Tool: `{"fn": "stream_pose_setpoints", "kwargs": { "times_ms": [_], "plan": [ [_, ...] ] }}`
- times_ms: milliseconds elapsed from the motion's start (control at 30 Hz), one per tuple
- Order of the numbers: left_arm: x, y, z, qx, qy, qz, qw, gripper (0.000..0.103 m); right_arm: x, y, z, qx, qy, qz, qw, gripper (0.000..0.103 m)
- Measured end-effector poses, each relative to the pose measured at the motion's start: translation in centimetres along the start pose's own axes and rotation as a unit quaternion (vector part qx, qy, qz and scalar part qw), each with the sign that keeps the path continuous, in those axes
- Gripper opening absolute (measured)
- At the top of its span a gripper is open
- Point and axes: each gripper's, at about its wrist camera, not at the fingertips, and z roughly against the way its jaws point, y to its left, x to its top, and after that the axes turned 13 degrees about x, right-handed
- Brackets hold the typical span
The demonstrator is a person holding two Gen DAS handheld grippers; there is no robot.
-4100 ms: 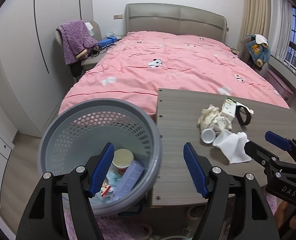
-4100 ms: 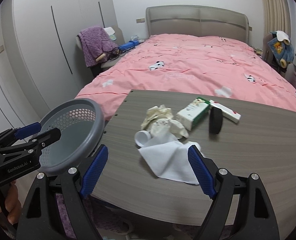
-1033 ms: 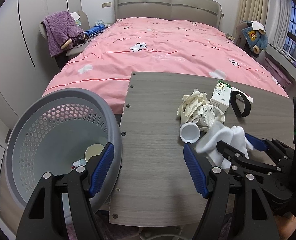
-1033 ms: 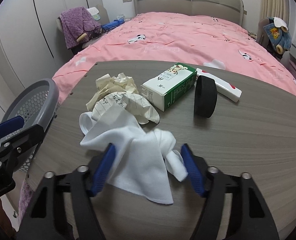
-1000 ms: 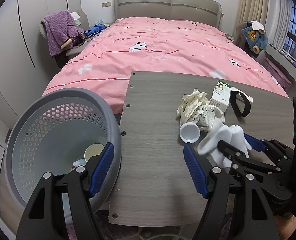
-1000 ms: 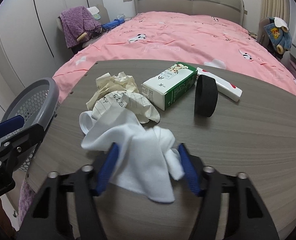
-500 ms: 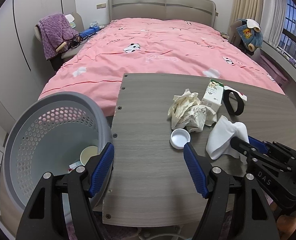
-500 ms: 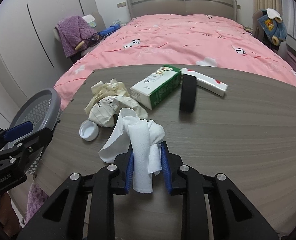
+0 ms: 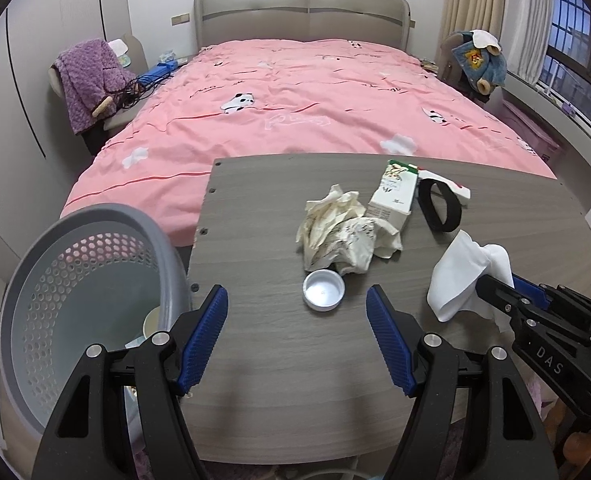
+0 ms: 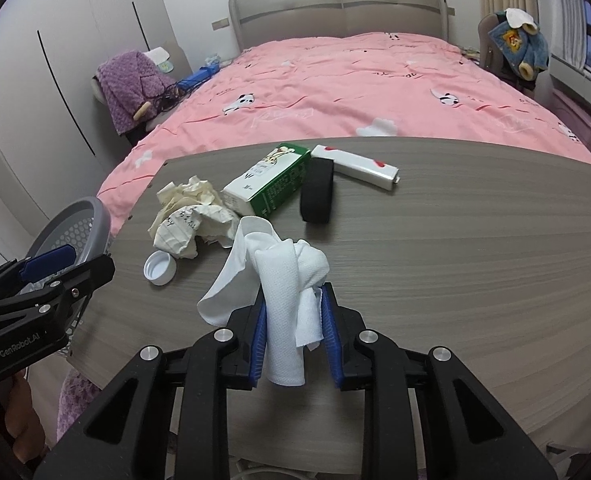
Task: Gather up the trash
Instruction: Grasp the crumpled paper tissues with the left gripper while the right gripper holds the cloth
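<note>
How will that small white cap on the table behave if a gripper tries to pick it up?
The white cap looks light and shallow, so it would probably slide on the smooth table if nudged. It lies flat with its open side up, so rolling seems unlikely. Its low rim leaves fingers little to pinch.

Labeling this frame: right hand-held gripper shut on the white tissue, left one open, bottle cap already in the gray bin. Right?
Wrong on the cap. The left wrist view shows the bottle cap on the table, beside the crumpled paper. The rest holds: right hand-held gripper shut on the white tissue, left hand-held gripper open.
</note>
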Motion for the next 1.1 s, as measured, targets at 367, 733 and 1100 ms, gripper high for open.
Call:
{"fn": "stream_pose_setpoints", "kwargs": {
  "times_ms": [367,733,1100],
  "plan": [
    [0.5,-1.6,-0.2,-0.01,0.004,-0.016,0.9998,0.069,-0.1,-1.5,0.7,-0.004,-0.007,-0.013,1.0,0.025],
    [1.3,-2.4,-0.4,-0.015,0.0,-0.025,0.9996,0.069,0.0,-2.5,0.6,-0.007,-0.007,-0.022,1.0,0.025],
    [2.0,-2.6,-1.1,-0.019,0.002,-0.025,0.9995,0.069,0.0,-3.1,0.2,-0.007,-0.007,-0.03,1.0,0.025]
  ]
}}
